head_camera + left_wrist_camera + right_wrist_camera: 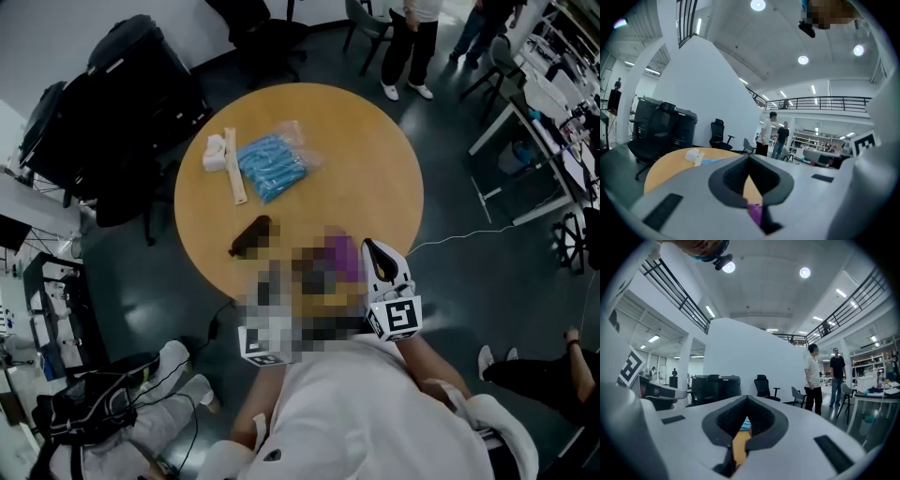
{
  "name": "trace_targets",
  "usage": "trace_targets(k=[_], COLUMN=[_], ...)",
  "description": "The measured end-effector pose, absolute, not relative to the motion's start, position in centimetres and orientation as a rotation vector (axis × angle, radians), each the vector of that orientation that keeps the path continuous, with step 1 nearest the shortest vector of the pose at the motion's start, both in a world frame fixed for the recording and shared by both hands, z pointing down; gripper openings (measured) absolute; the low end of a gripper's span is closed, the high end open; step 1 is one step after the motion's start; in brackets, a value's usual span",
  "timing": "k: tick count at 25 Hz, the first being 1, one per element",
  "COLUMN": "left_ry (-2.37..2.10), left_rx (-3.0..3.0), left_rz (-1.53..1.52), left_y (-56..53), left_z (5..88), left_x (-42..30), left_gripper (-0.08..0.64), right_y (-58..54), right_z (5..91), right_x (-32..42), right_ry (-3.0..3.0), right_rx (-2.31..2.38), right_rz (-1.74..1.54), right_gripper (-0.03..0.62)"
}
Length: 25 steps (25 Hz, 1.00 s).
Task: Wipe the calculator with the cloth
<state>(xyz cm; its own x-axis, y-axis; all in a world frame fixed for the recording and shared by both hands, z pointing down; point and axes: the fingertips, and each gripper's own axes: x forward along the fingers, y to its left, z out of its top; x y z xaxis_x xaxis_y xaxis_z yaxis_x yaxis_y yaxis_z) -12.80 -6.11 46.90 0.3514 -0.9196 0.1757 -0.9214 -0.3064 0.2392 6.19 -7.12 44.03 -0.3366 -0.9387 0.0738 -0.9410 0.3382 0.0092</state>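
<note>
The left gripper [749, 160] and right gripper [746, 402] are both clenched shut (purple cloth [343, 255] at the table's [375, 159] six o'clock).

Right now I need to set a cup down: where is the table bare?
Bare wood lies on the table's right half, between the blue packet and the rim. The near edge is crowded: dark object, purple cloth, right gripper.

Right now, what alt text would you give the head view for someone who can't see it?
From above, a person in white holds the right tongs beside a purple cloth at the near edge of a round wooden table; the left tongs are mostly blurred over. Farther across lie a dark oblong object, a blue packet and a white roll.
</note>
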Motion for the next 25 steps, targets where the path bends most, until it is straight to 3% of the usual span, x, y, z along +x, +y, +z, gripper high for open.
trace_targets(k=[25], left_ry=[-1.63], left_rx=[2.341], left_rz=[-0.003], left_y=[-4.7], left_z=[46.5], left_x=[-11.4], left_gripper=[0.008], right_y=[-6.2], right_z=[44.4], right_x=[5.2], right_ry=[-2.572], right_rx=[1.68], right_rz=[0.075], right_gripper=[0.015])
